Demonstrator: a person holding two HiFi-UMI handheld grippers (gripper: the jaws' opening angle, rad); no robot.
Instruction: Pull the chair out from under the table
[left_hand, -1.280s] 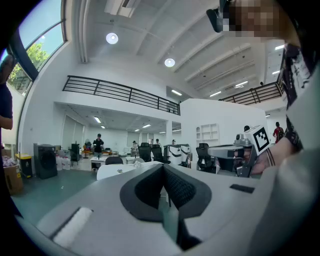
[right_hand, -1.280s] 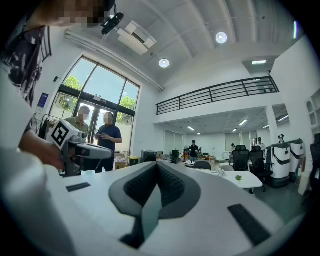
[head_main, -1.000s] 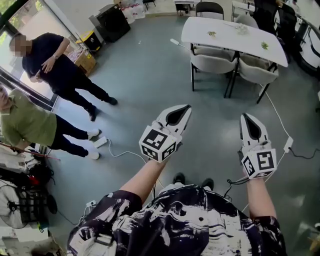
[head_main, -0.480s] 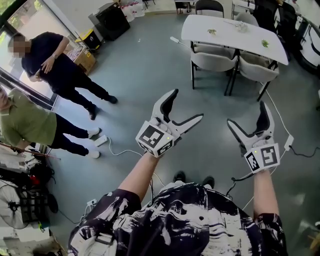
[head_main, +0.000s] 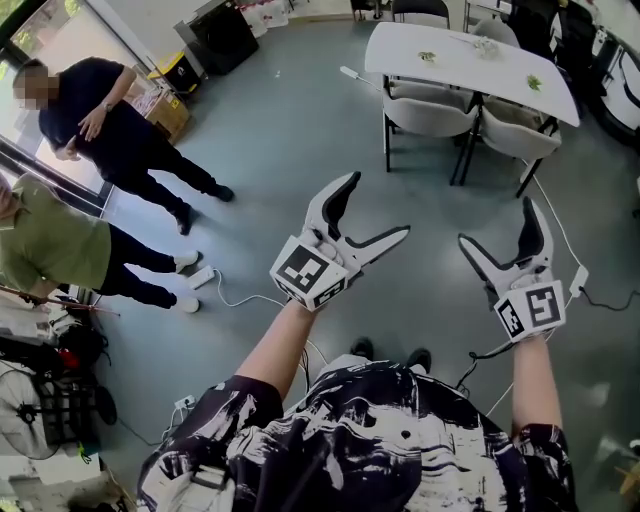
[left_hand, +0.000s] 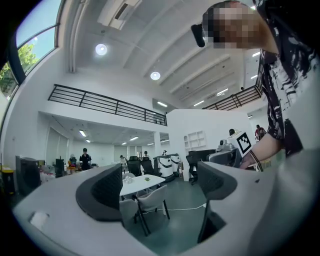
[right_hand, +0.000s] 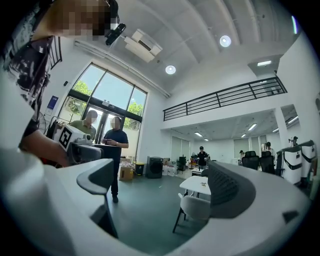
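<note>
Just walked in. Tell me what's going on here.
A person holds a two-jaw gripper in each hand, out over the floor. The left gripper and right gripper have just been opening their jaws; both now stand wide apart with nothing between them. The white table and the chairs tucked under it are across the room, untouched. Two bystanders stand off to the left.

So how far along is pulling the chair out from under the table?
Nothing done yet: the chairs sit tucked under the white table, away across the floor. In hand: the left tongs and right tongs have just opened, both empty. Left: approach, grip a chair, pull it out.
</note>
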